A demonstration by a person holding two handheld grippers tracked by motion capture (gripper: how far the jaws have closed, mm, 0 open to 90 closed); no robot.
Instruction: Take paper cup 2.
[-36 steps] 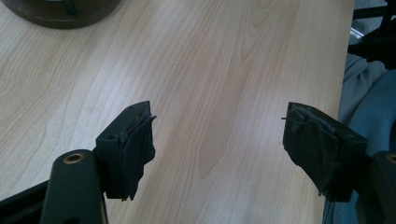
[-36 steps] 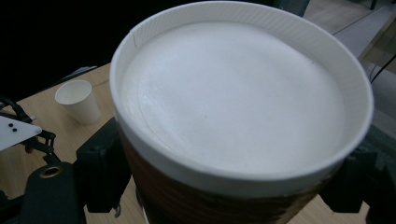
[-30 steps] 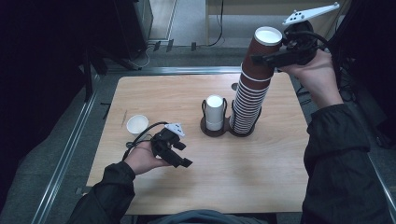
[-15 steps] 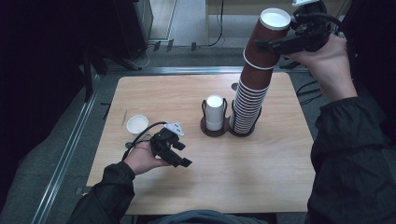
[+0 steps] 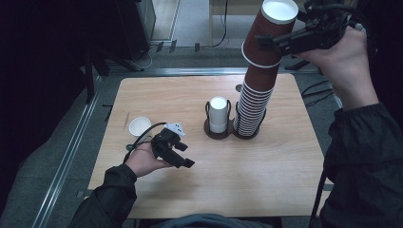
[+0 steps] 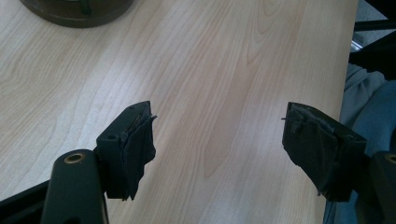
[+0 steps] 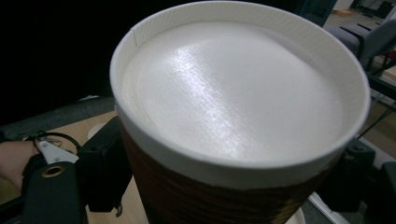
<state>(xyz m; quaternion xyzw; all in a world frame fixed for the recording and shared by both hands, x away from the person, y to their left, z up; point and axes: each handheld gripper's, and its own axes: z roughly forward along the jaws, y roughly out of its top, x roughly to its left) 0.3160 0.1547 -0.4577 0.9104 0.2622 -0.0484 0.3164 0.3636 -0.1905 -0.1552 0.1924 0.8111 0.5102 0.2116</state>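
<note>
Above the wooden table (image 5: 294, 161), right gripper (image 5: 285, 43) clamping a brown paper cup (image 5: 267, 40) atop the stack (image 5: 252, 107), left gripper (image 5: 183, 154) hovering, jaws apart, empty.

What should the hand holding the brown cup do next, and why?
Probably lift a bit higher. The right gripper is clamped on the top cup, upside down, and its rim seems to overlap the stack below, so it likely isn't free yet. The left gripper rests open over the table.
</note>
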